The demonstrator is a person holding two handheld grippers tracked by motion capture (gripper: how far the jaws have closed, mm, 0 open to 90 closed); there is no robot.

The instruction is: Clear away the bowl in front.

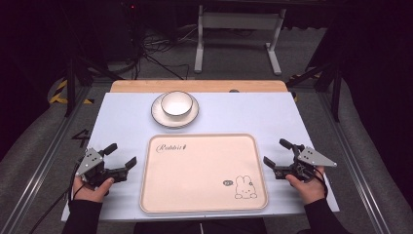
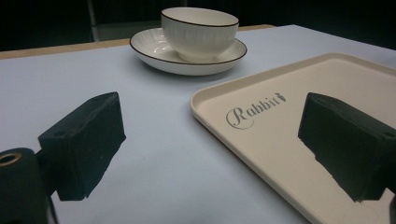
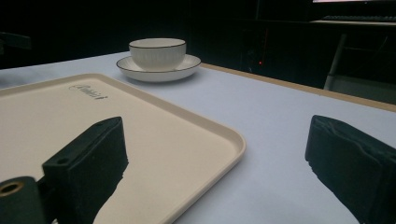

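Left gripper [image 1: 121, 157] and right gripper [image 1: 276, 152], jaws released, flanking the tray [image 1: 204, 204] at the table's [image 1: 126, 117] near edge.

Two forearms in dark sleeves enter from the near edge, each hand grasping a gripper from behind. The left gripper [image 1: 118, 157], held by the left hand [image 1: 92, 187], points forward and inward, its jaws spread wide with nothing between them. The right gripper [image 1: 277, 153], held by the right hand [image 1: 304, 187], mirrors this pose, jaws likewise apart and empty.
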